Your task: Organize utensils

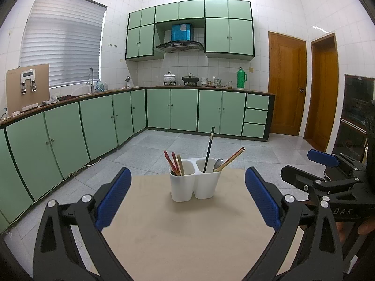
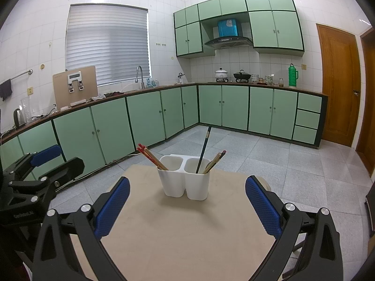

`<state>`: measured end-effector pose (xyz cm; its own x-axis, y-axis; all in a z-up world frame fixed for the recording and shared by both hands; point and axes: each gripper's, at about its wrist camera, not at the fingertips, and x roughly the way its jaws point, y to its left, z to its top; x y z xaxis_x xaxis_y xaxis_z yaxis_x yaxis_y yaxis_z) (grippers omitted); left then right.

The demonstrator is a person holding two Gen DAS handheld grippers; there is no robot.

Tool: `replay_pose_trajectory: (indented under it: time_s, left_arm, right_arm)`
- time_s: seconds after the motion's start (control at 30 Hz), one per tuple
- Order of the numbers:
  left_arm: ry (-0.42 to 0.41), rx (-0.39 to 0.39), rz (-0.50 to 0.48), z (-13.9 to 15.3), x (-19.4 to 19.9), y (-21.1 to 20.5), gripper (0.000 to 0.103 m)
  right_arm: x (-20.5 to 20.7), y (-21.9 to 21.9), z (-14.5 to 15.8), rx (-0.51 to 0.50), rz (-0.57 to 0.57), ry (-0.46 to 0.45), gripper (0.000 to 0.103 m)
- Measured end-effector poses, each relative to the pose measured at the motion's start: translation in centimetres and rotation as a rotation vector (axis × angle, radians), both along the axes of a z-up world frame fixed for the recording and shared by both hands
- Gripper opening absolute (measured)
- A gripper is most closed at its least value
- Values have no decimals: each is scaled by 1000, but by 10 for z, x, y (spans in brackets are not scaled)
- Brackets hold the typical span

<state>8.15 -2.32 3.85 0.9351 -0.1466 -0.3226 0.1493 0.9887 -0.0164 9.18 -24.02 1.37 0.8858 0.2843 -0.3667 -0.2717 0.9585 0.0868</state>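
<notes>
My left tongs [image 1: 187, 196]: released, jaws spread wide, nothing between them, held back from the white two-cup holder [image 1: 194, 182].
My right tongs [image 2: 187, 206]: released as well, empty, also short of the holder.
Holder: upright on the beige tabletop [image 1: 182, 241].
Holder's left cup: red chopsticks [image 1: 170, 161] and a pale wooden one.
Holder's right cup: black chopstick [image 1: 209, 148], metal spoon [image 1: 218, 164], wooden chopsticks [image 1: 230, 159].
Tabletop around the holder: no loose utensils that I can see.
Progress: I judge it finished or nearly so; perhaps only sorting by kind is left.
</notes>
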Motion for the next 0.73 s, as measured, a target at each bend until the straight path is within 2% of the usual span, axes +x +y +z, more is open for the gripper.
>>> replay_pose_trajectory:
  time_s: [0.73]
  left_arm:
    - [6, -7, -3, -2, 2, 2, 95]
  right_arm:
    - [0, -3, -6, -4, -5, 4, 97]
